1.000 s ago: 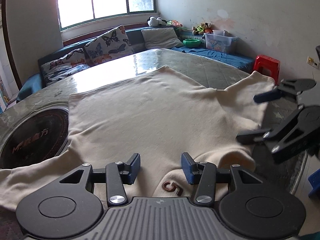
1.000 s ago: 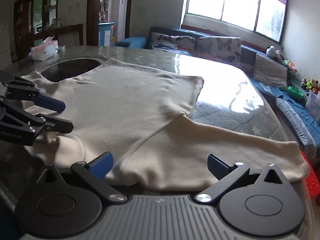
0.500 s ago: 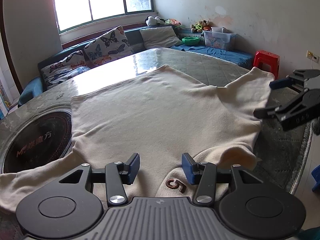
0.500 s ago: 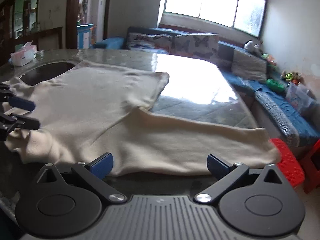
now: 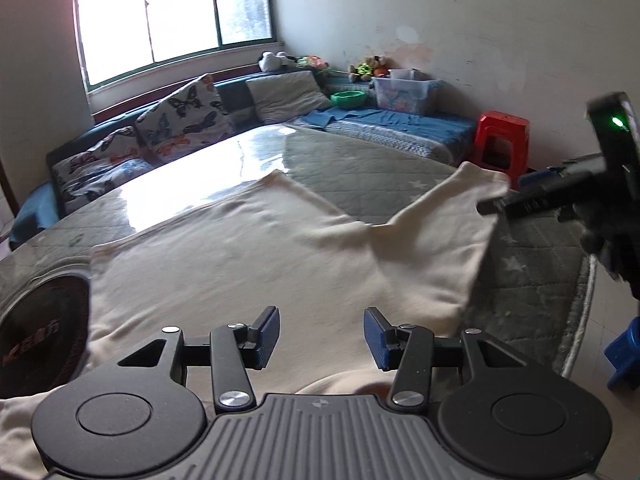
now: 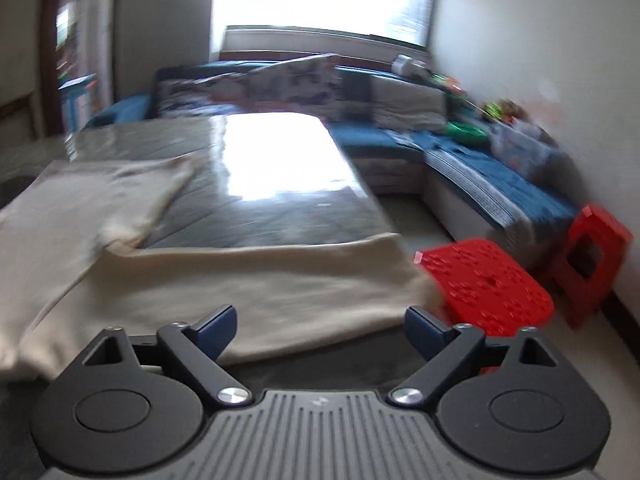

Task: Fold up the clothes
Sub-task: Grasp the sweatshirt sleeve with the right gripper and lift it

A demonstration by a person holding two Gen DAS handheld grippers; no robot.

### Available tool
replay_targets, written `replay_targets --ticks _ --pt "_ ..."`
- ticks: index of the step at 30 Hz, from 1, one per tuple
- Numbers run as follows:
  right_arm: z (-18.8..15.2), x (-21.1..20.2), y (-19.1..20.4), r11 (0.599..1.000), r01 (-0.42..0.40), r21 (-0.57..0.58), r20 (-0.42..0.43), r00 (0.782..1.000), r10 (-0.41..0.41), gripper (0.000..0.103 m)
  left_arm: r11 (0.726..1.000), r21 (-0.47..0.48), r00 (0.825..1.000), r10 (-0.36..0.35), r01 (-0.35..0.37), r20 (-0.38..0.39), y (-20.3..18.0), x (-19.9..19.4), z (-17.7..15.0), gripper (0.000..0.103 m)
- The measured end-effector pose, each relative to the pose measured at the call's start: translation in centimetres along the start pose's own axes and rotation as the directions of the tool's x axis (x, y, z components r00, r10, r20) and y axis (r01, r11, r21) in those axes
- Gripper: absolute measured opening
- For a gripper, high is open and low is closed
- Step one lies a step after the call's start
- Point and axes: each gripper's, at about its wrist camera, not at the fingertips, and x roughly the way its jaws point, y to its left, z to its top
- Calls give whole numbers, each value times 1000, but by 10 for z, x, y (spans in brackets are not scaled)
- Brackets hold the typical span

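The cream sweater (image 5: 248, 256) lies spread flat on the surface (image 5: 376, 176), soft, light and limp; take its sleeve (image 6: 256, 280), toward three o'clock, at the cuff; left tool (image 5: 320, 338) half-apart, empty; right tool (image 6: 320, 330) wide, just been narrowing, nothing between.

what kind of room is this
Most likely a home living room: a corner sofa with butterfly-print cushions runs under the window, soft toys sit along it, and a cream sweater is spread on the table.
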Motion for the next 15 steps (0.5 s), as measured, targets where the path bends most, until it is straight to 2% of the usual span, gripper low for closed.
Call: replay_targets --ticks 3,5,9,12,14,15 --pt "3 12 -24 994 29 109 -17 999 -27 77 1000 4 1000 -14 14 -6 -8 4 0 50" --pt "4 19 -38 984 35 173 -25 999 -31 63 1000 4 1000 -19 19 -13 -11 6 0 50" --pt "4 27 -48 974 47 220 -21 999 -44 52 1000 4 1000 -17 17 -23 -12 10 0 50" --pt "3 26 -50 971 62 229 -12 998 -61 31 1000 -2 999 -19 19 -26 -11 11 1 50" --pt "4 26 -52 972 59 227 -3 998 -60 11 1000 -1 999 -21 21 -28 -12 12 2 50" --pt "5 25 -53 973 60 223 3 998 -62 10 1000 0 999 -24 24 -29 -13 13 2 50"
